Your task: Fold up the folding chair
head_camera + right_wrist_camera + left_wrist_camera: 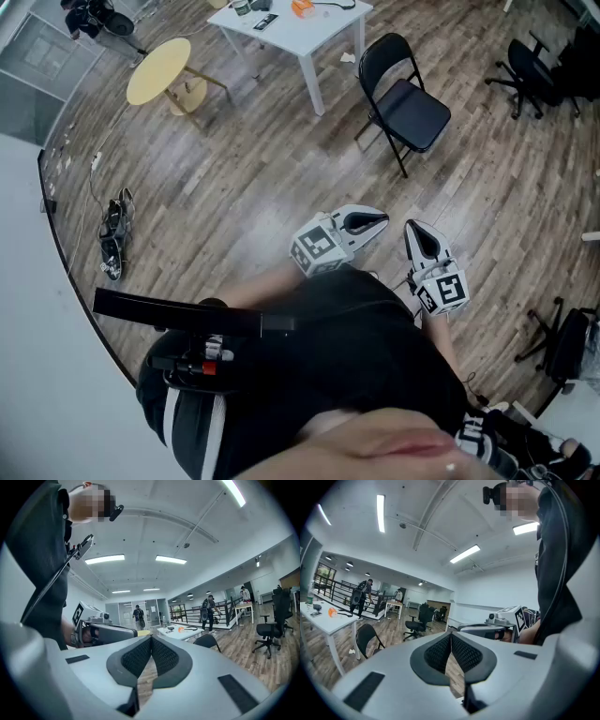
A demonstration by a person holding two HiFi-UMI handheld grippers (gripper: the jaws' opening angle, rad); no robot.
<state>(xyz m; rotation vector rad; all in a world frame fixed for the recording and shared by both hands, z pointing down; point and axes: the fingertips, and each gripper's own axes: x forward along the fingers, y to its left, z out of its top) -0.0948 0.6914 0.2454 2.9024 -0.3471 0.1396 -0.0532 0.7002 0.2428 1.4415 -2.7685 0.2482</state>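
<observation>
In the head view the person's dark torso (328, 356) covers the hands behind the left hand-held gripper (382, 221) and the right hand-held gripper (411, 227); I cannot see either grip. The top edge cuts off the white worktop (309, 28), and the items (302, 7) on it are too small for me to identify. In the right gripper view the folding chair (207, 641) shows its backrest only; that hand-held gripper's body hides the seat and legs. The black bundle (112, 239) at the left: unidentifiable.

Item I see: one black folding chair (401, 101), unfolded, upright on wooden floor (234, 187), upper centre-right of head view, beside white bench (309, 28).
</observation>
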